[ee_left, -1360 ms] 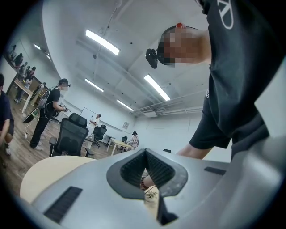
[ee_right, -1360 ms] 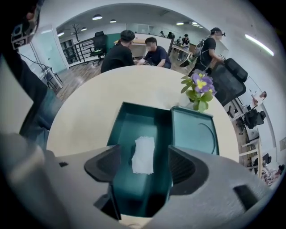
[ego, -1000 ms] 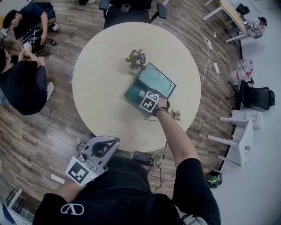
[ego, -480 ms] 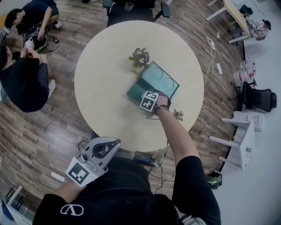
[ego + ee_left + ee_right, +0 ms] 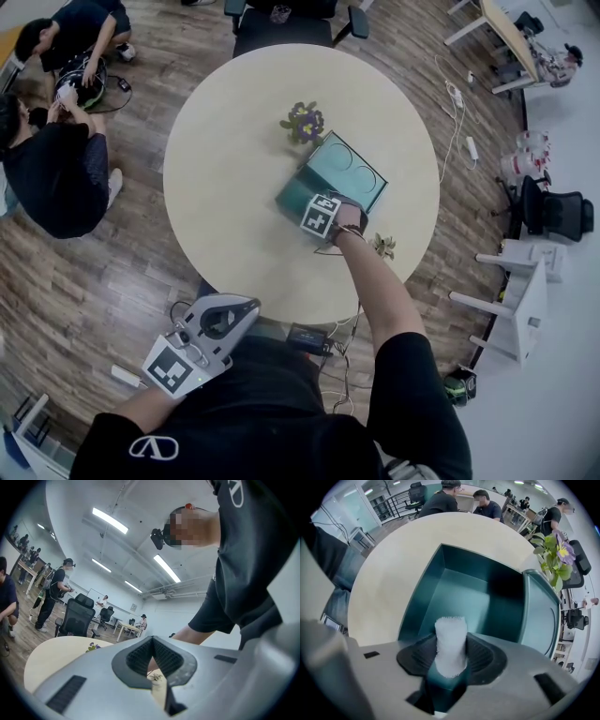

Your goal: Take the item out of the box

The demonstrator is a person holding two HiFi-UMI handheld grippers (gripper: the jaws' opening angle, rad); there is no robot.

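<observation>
A teal box (image 5: 292, 195) lies open on the round table (image 5: 225, 169), its lid (image 5: 354, 173) folded back. My right gripper (image 5: 307, 202) reaches into the box's near end. In the right gripper view a white fuzzy roll (image 5: 451, 641) stands upright between the pads (image 5: 483, 656). The jaws of my right gripper (image 5: 451, 657) are closing and hug the roll on both sides. Behind it is the box's bare teal inside (image 5: 473, 585). My left gripper (image 5: 230, 314) hangs low beside my body, off the table, its tips (image 5: 151, 641) together on nothing.
A small purple flower plant (image 5: 305, 122) stands just beyond the box, at the right in the right gripper view (image 5: 555, 550). A dry sprig (image 5: 380, 246) lies by my right wrist. People sit on the floor at left (image 5: 52, 169). A chair (image 5: 281, 19) stands past the table.
The right gripper stays at the box's near end, hardly shifted. The left gripper has not moved. The whole head view has drifted slightly.
</observation>
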